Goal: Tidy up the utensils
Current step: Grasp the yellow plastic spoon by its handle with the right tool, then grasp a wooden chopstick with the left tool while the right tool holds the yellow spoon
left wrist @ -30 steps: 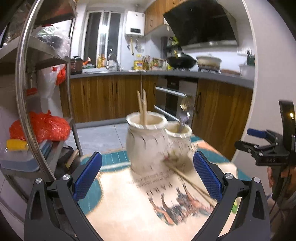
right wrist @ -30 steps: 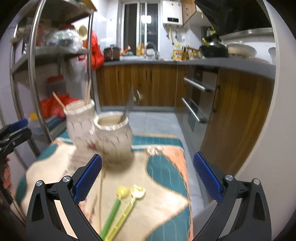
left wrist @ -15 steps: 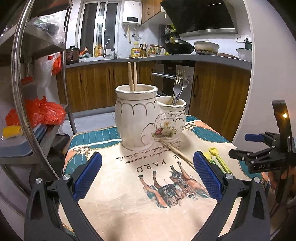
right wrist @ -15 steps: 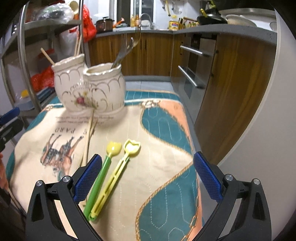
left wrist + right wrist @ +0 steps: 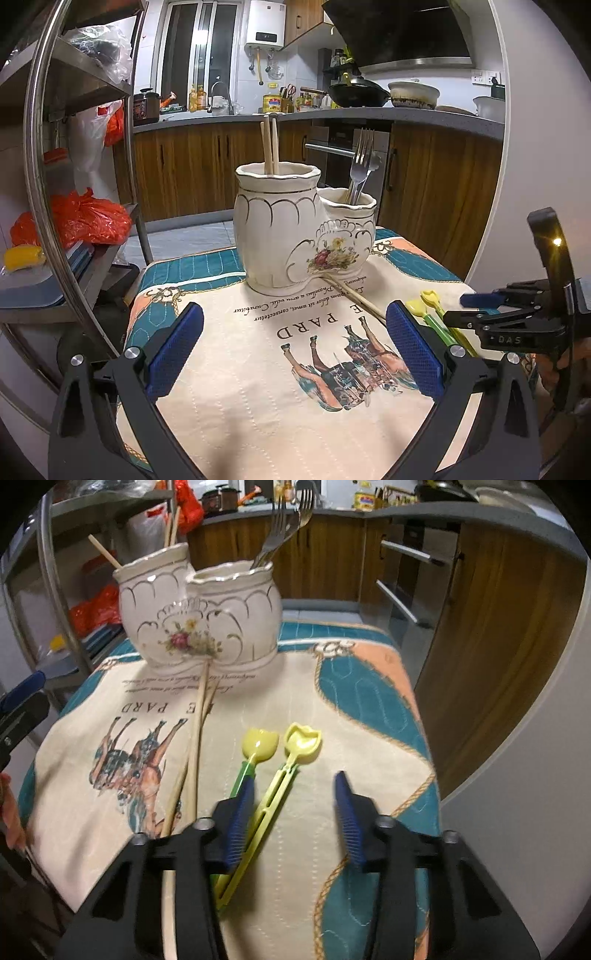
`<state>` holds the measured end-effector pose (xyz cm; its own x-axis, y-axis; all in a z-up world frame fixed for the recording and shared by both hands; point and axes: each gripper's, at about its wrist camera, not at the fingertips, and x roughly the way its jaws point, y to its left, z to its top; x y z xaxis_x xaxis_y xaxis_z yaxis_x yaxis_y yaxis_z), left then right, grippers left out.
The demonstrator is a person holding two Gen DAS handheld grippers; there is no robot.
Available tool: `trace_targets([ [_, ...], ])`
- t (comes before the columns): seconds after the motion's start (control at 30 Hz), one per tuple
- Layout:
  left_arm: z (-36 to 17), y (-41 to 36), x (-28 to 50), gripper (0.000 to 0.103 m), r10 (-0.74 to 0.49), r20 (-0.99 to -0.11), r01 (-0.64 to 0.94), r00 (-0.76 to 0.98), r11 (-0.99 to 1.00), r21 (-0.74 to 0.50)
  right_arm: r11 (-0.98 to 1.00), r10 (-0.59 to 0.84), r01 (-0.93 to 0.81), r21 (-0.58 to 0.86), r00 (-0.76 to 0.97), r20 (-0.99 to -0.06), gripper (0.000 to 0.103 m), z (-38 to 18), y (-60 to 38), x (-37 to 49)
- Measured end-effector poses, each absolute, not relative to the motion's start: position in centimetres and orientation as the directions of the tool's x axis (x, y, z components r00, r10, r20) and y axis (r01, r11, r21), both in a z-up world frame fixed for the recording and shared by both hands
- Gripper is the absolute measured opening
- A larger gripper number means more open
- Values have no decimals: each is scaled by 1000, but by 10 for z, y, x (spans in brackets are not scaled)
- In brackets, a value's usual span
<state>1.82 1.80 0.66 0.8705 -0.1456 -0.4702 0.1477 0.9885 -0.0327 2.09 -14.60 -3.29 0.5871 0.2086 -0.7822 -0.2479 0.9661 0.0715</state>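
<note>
Left wrist view looks across a table spread with a quilted cloth point(image 5: 258, 387) in cream, teal and peach, printed with horses and the upside-down letters "E PARD" above lines of small script that I cannot read. At the far end of the cloth stands a cream ceramic holder point(image 5: 295, 236) with gilt scallops and a painted rose spray, made of two joined pots: the taller left pot holds upright wooden chopsticks point(image 5: 269, 144), the lower right pot holds metal forks point(image 5: 360, 166). Two loose chopsticks point(image 5: 197, 746) lie on the cloth with their far ends touching the holder's base, running back toward the cameras. Just beside them to the right lie two plastic utensils side by side, a green-handled spoon point(image 5: 258, 744) with a yellow bowl and an all-yellow one point(image 5: 301, 742) with a notched head. The left gripper point(image 5: 295, 350) hangs above the near cloth with its jaws wide and nothing between them. The right gripper point(image 5: 293, 819), marked "DAS" on its side in the left view, points steeply down; its jaws are closing, narrowed around the yellow utensil's handle, whose shaft lies close against the left blue pad point(image 5: 240, 823) while the right pad stands clear of it
</note>
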Motion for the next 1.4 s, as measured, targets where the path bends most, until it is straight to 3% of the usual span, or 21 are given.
trace_targets([
  [0.07, 7, 18, 18, 97, -148, -469, 150, 871, 988, -33, 965, 217, -250, 84, 571, -791, 29, -35, -145, 23],
  [0.2, 6, 17, 20, 97, -142, -473, 149, 870, 989, -24, 965, 217, -246, 91, 552, -805, 28, -39, -143, 29],
  [0.37, 9, 11, 19, 97, -132, -480, 145, 867, 989, -10, 963, 230, -246, 105, 564, -793, 10, -39, -146, 32],
  [0.57, 8, -9, 25, 97, -102, -523, 134, 847, 991, 24, 957, 259, -264, 117, 607, -751, 10, -32, -153, 29],
  [0.93, -24, -61, 46, 96, -96, -686, 154, 722, 988, 24, 944, 319, -286, 165, 656, -684, 11, -24, -173, 17],
  [1.23, -42, -89, 53, 66, -69, -763, 190, 642, 979, 71, 933, 356, -296, 207, 667, -654, 11, -19, -186, 10],
  [1.3, -43, -94, 56, 55, -77, -773, 205, 630, 976, 70, 931, 361, -296, 214, 667, -652, 11, -19, -188, 10],
  [1.4, -41, -100, 60, 24, -121, -789, 243, 603, 969, 37, 929, 367, -299, 218, 664, -651, 11, -20, -187, 9],
])
